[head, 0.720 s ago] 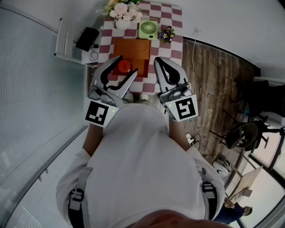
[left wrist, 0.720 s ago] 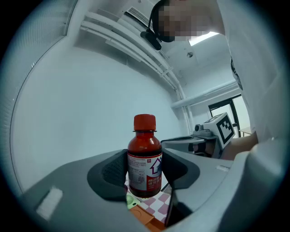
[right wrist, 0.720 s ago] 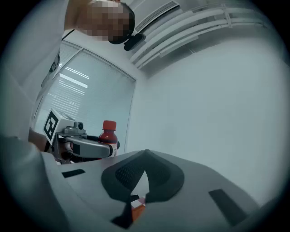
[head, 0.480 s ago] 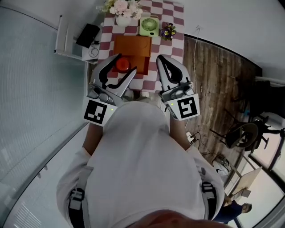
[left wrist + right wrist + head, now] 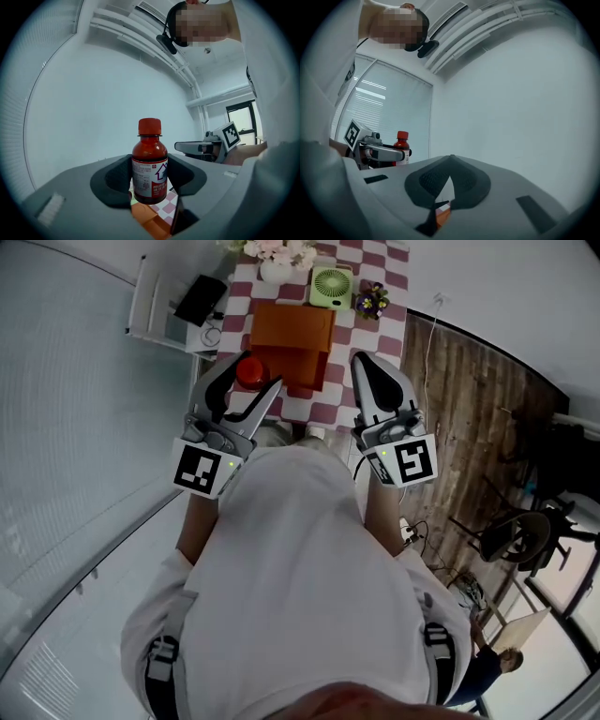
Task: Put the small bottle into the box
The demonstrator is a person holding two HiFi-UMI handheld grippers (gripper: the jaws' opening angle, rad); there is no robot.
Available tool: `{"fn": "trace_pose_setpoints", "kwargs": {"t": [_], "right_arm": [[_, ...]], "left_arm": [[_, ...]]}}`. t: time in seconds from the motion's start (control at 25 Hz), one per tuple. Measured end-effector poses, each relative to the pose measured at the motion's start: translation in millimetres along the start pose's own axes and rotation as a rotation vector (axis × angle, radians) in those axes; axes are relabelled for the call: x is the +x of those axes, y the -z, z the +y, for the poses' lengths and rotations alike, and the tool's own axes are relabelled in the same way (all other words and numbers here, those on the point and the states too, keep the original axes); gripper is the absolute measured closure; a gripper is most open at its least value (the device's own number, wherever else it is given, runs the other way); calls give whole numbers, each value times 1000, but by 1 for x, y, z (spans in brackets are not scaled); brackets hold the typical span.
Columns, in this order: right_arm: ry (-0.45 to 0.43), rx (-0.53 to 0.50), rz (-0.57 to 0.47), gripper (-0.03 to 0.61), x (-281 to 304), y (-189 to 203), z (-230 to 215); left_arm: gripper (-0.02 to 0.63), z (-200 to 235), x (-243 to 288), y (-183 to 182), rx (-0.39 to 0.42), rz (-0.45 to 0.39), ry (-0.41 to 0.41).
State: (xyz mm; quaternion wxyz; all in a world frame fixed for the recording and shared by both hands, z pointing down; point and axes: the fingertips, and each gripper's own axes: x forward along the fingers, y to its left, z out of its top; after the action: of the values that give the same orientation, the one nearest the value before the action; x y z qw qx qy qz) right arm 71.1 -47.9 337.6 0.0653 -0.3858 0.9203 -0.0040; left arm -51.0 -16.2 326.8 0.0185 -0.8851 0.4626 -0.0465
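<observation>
A small brown bottle [image 5: 149,161] with a red cap and a white-and-red label stands upright between the dark pads of my left gripper [image 5: 253,379], which is shut on its body. In the head view its red cap [image 5: 249,370] sits just off the front left corner of the open orange box [image 5: 292,337] on the checkered table [image 5: 367,326]. My right gripper [image 5: 375,367] hovers to the right of the box with its jaws shut and nothing in them. The right gripper view shows its pads [image 5: 432,179] meeting at the tip, with the bottle [image 5: 402,147] off to the left.
Behind the box stand a green fan [image 5: 333,285], a vase of pale flowers [image 5: 279,254] and a small pot of purple flowers [image 5: 373,301]. A white side shelf with a black device [image 5: 199,298] is left of the table. Wooden floor [image 5: 459,409] lies to the right.
The head view has tilted, so the table sits higher in the picture. Both grippers have spread slightly apart, and the bottle has shifted from over the box's front corner to just left of it.
</observation>
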Motion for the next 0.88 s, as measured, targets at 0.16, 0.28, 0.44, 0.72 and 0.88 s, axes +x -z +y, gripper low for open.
{"fn": "trace_pose_setpoints", "kwargs": {"t": [0.16,0.28,0.44,0.72,0.88], "right_arm": [[1,36,46,577,-4,20,-2],[1,54,78,577,-1,30,2],[3,88,123,577,8,41,18],[28,156,179,577,23,49,55],[44,154,210,577,27,63,72]], "left_arm": [[393,18,-16,29,-25,46,-30],[392,37,-24,38,-38,50,-54],[392,62,-34,44,-60,49,-59],[393,99,-44,55,-107,63,-22],[391,108,-41,87,-152,108,26]]}}
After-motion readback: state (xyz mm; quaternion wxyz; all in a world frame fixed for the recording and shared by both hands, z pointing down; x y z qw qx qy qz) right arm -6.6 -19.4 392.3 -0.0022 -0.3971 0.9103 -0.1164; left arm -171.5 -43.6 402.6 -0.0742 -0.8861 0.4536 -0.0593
